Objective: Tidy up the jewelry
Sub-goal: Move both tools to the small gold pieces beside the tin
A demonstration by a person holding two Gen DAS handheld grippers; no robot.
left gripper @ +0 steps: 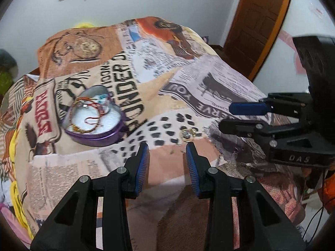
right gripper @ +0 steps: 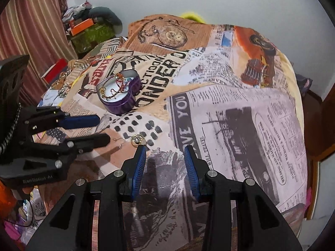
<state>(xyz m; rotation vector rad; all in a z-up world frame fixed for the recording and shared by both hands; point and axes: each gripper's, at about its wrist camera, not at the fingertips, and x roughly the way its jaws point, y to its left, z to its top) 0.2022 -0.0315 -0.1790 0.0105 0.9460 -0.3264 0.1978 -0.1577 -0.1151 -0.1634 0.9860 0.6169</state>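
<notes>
While both the left gripper (left gripper: 167,146) and right gripper (right gripper: 165,149) stood parted and empty, a small gold ring (left gripper: 187,135) with a clear stone lay on the printed bedspread (left gripper: 219,79), near the purple heart-shaped tin (left gripper: 95,115)

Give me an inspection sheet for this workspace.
Surface: bed cover, newspaper print, wrinkled.
Job's things: purple heart-shaped tin open, bracelets inside; gold ring and small earring hook loose on the cover.
Clutter: boxes and clothes piled beyond the bed.
Grippers: left hand-held gripper and right hand-held gripper open, nothing between the jaws.
Cables: thin black cable beside the bed.
Surroundings: wooden door, striped curtain.
</notes>
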